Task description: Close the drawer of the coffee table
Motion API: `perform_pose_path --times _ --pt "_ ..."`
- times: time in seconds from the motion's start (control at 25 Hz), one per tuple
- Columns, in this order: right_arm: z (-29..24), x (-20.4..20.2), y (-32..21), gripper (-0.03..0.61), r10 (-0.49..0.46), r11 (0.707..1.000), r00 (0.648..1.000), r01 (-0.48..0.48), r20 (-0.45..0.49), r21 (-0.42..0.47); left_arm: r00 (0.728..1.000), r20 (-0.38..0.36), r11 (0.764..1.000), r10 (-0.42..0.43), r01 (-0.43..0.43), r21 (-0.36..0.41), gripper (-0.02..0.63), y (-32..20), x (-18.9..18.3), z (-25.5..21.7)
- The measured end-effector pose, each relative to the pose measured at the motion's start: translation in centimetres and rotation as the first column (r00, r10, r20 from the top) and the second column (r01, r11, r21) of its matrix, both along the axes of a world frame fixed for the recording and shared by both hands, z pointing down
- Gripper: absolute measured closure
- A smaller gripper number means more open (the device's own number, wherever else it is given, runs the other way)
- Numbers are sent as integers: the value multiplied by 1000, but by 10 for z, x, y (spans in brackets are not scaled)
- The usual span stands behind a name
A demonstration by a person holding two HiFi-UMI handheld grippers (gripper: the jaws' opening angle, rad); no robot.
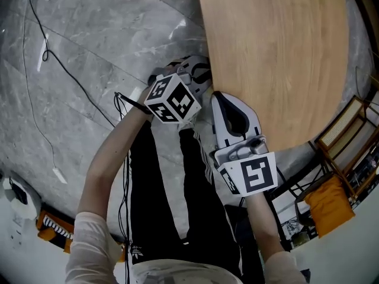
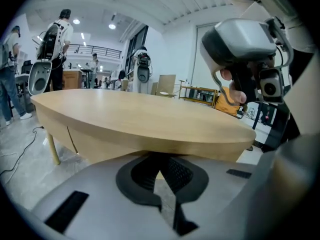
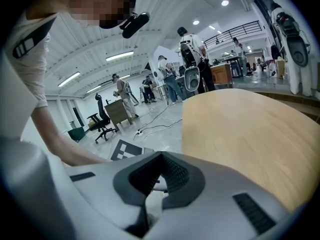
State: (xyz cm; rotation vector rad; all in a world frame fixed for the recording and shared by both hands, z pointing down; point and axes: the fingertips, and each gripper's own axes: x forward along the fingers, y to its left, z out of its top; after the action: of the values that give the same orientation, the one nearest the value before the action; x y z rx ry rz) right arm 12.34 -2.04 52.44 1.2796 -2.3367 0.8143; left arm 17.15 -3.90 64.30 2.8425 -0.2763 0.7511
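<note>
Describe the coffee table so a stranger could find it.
On the grey marble floor, look for the largest piece of furniture. The coffee table has a broad, rounded pale-wood top, unlike the small wooden chair and orange cushion beside it.

left gripper (image 2: 162, 186): jaws together, nothing between them
coffee table (image 2: 145, 119): oval wooden top, near edge right above the jaw tips
table leg (image 2: 51, 147): left, on grey floor
right gripper (image 2: 247, 46): upper right, above the table's right end
person (image 2: 56, 46): standing far left, white gear on back
</note>
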Motion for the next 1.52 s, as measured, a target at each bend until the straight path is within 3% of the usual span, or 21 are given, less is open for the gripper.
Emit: perform_pose_path --times 0.4,0.56,0.68,0.76,0.88,1.12,1.24,1.36,1.52 --pt "-10 -12 0 572 44 999 999 -44 -10 16 1000 10 1000 -5 5 -20 606 -1 0 0" --pt "-23 -20 -8 572 49 998 999 -48 -17 40 992 63 991 -107 111 -74 606 -13 -11 3" --pt "-40 -26 -21 572 63 995 998 -61 -19 75 974 78 972 -214 221 -82 606 -36 -37 -14" --pt "-55 -29 -31 572 77 993 996 -74 -33 97 945 49 942 -322 326 -80 606 -59 -59 -45" --pt "-87 -32 -53 572 118 985 990 -107 -81 134 871 7 871 -492 492 -5 606 -97 -90 -119" --pt "-200 -44 -87 572 224 951 970 -196 -97 238 661 -49 655 -749 749 98 606 -122 -149 -301" --pt "-279 -47 -103 572 307 907 950 -275 -54 319 599 -103 571 -794 793 214 606 -127 -171 -402" --pt "-357 -49 -93 572 366 876 931 -337 -19 345 574 -137 545 -808 815 197 606 -106 -183 -492" --pt "-451 -59 -79 572 337 877 941 -317 7 361 518 -225 518 -825 853 64 606 -75 -196 -592"
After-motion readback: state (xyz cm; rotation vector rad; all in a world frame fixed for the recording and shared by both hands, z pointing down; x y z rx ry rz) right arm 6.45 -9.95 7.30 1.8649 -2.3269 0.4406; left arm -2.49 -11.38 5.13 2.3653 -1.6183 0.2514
